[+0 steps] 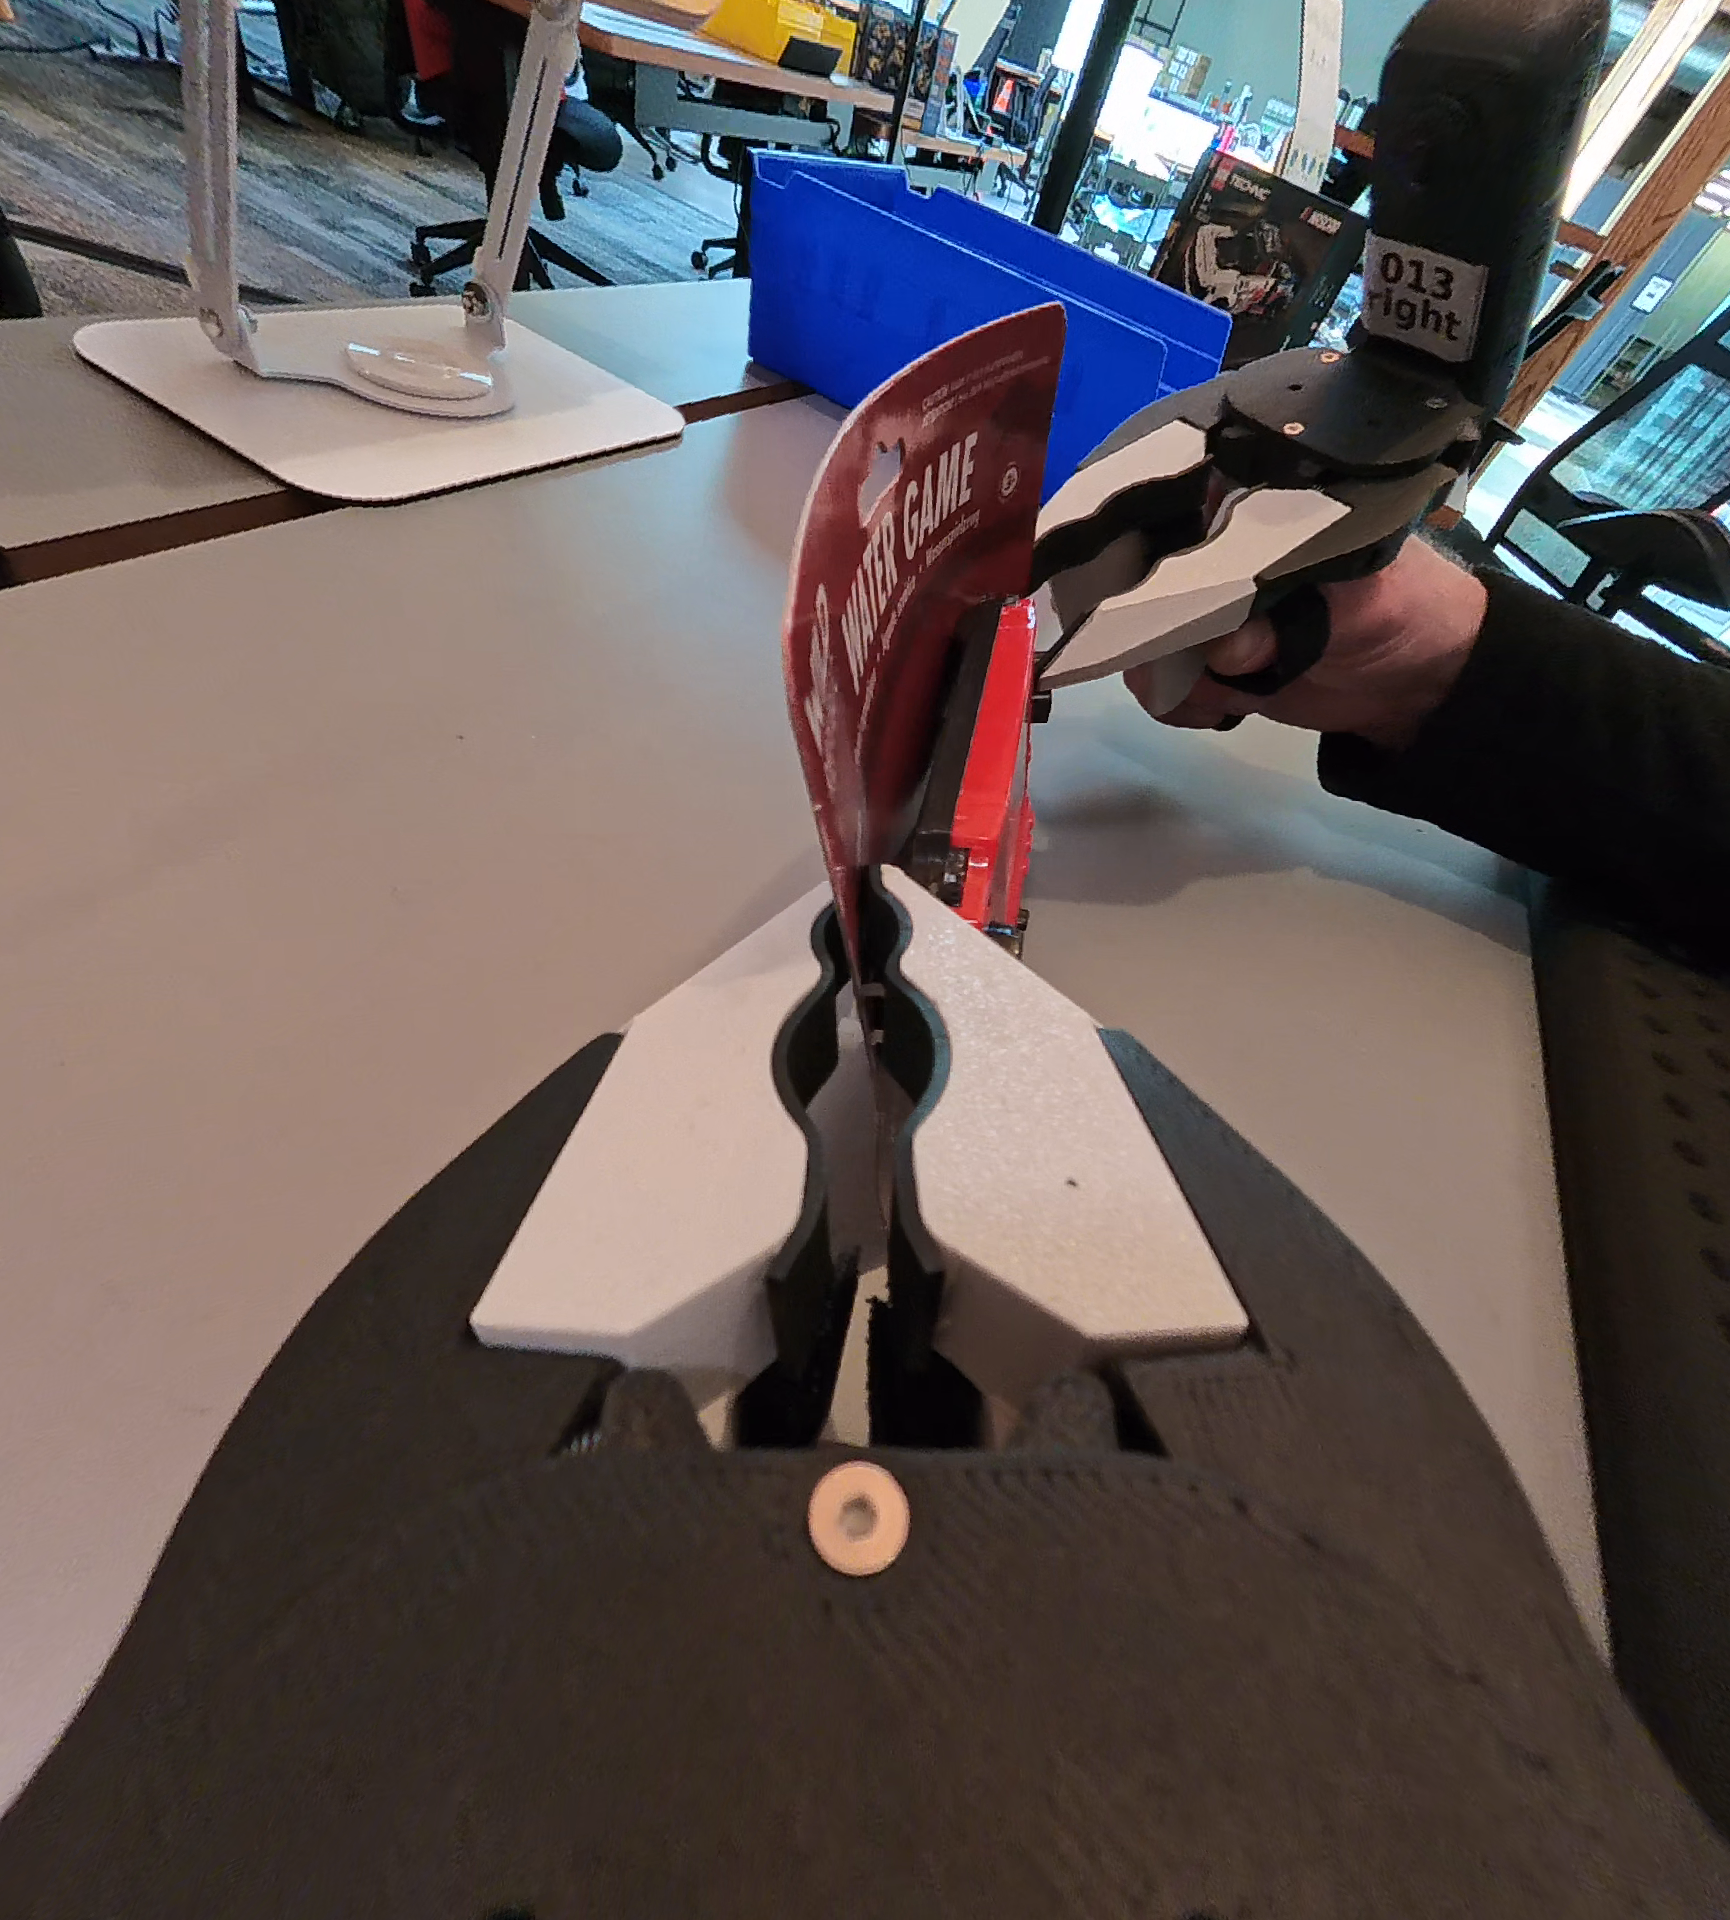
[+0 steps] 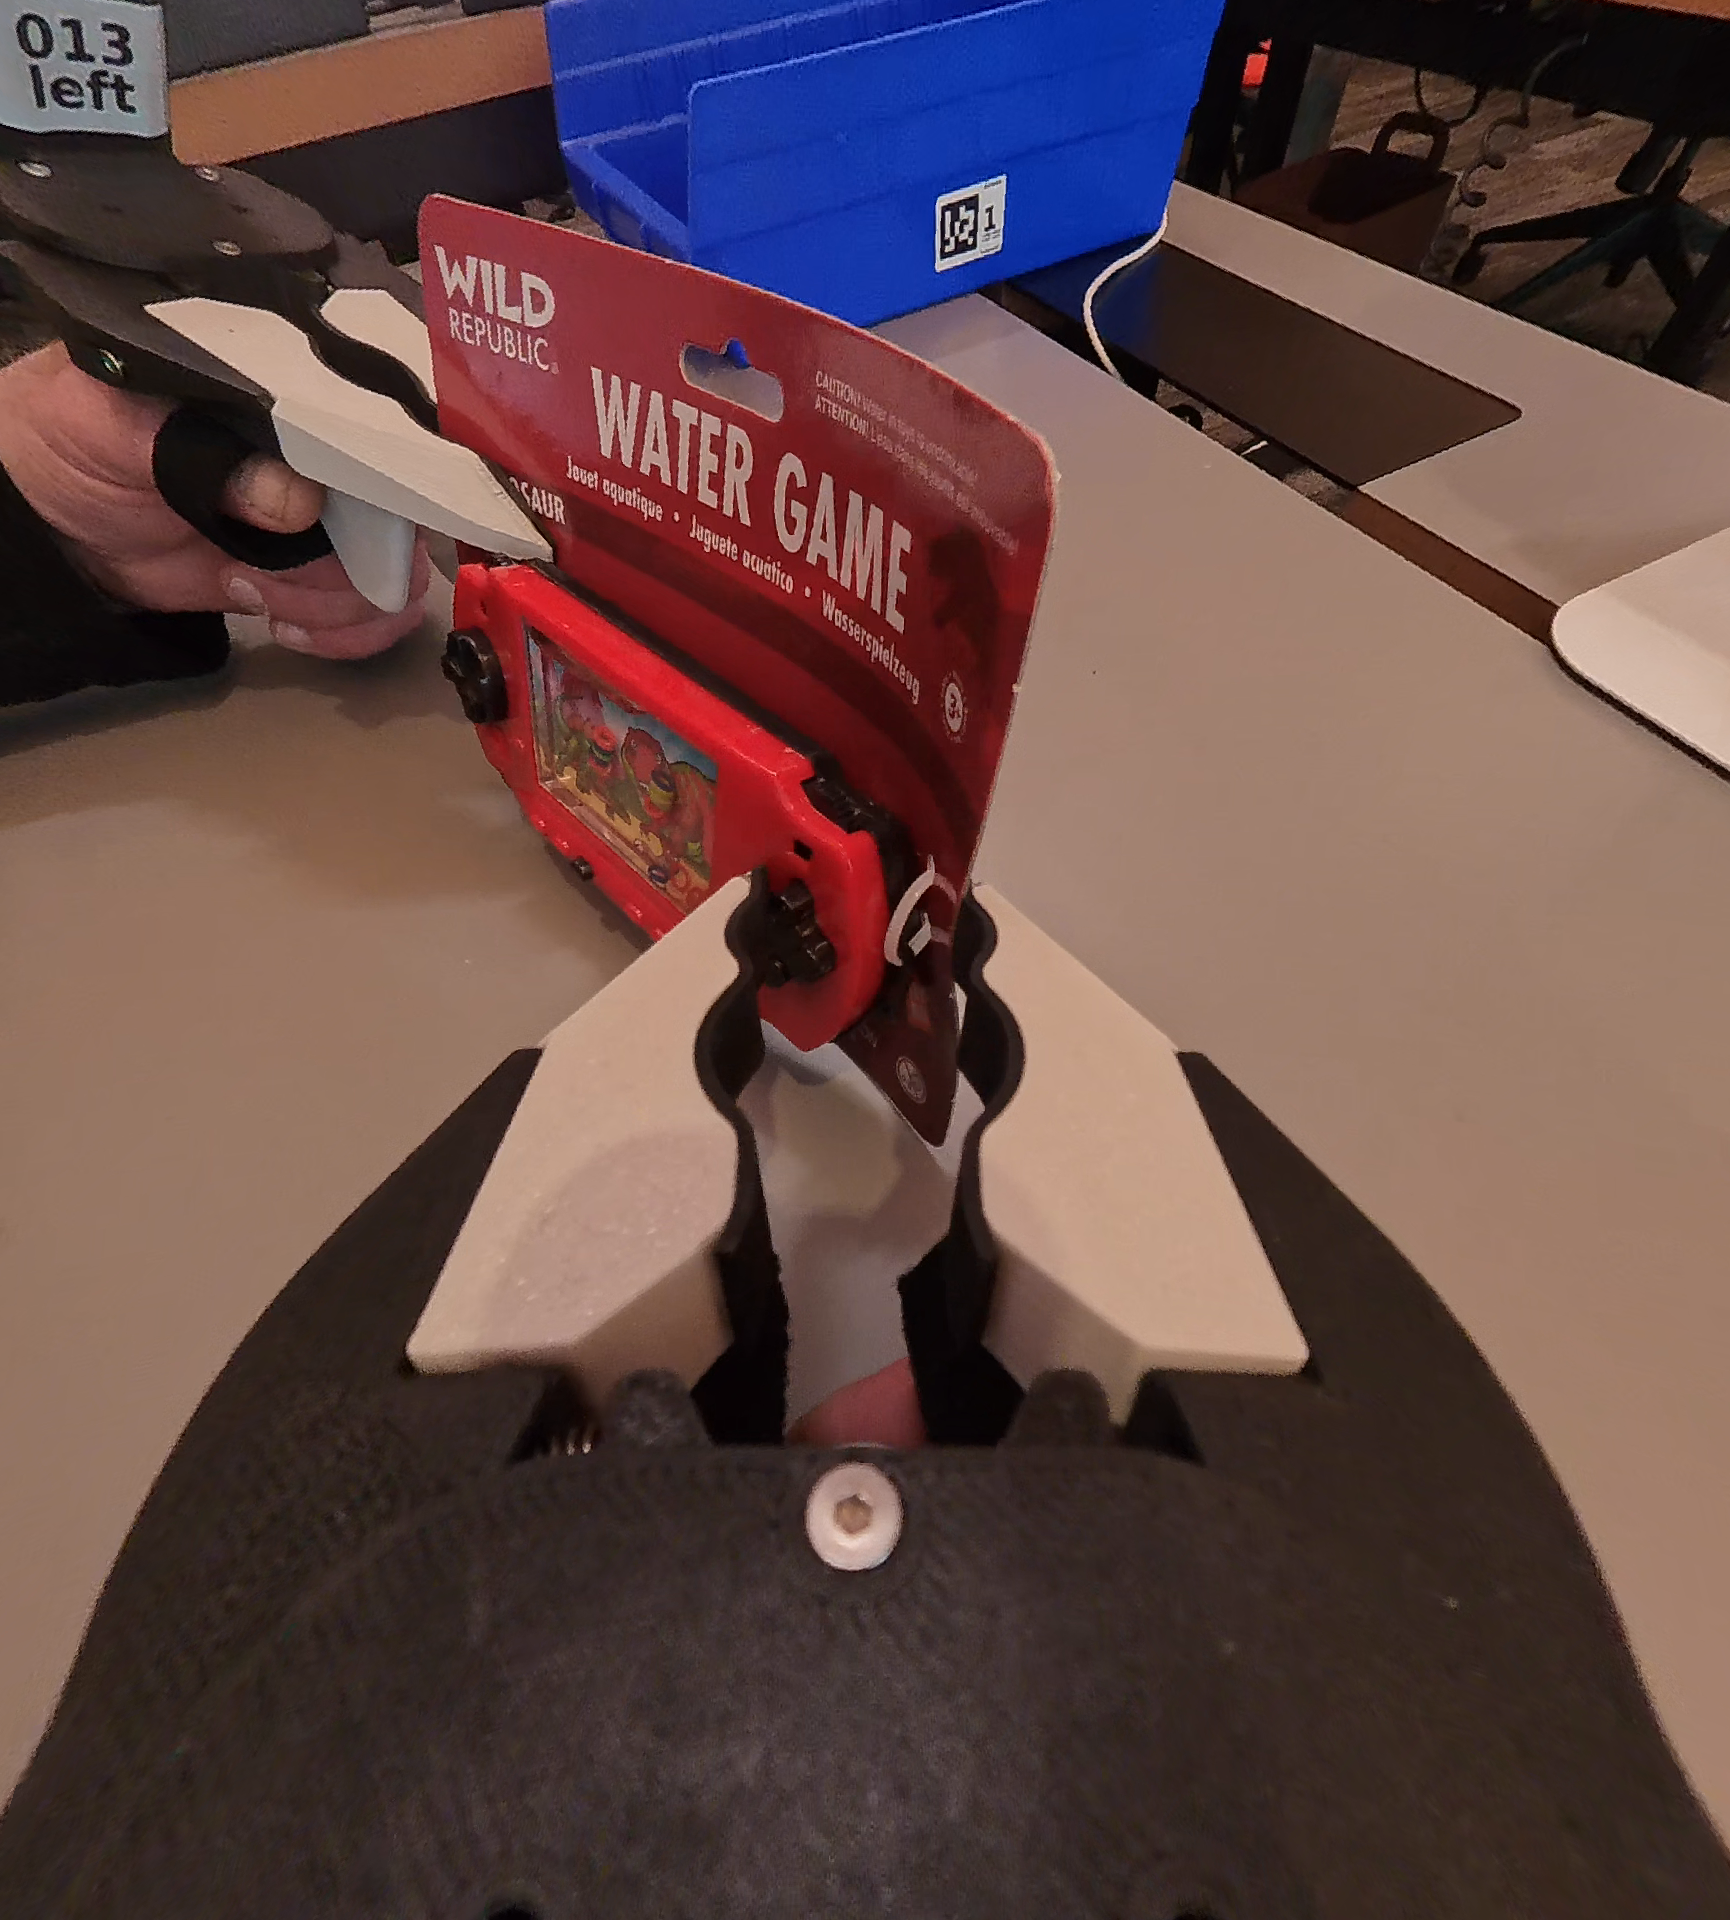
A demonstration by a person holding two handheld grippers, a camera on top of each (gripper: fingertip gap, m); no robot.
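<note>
A red handheld water toy (image 2: 632, 758) is tied to a red backing card (image 2: 736, 468) and stands upright just above the grey table (image 2: 1308, 935). My right gripper (image 2: 861, 904) is shut on the toy's near end and the card's corner. My left gripper (image 1: 866, 883) is shut on the card's (image 1: 902, 582) lower edge, with the toy (image 1: 1001, 748) behind it. Each gripper shows in the other's view: the right gripper (image 1: 1043, 634) at the toy's far end, the left gripper (image 2: 518, 530) at the card's far edge. A hand holds each one.
A blue bin (image 2: 840, 125) stands behind the card at the table's far edge. A white stand base (image 1: 373, 405) sits at the back left. A dark mat (image 2: 1297, 364) and a white cable lie to the right. A black perforated chair (image 1: 1692, 1299) is beside the table.
</note>
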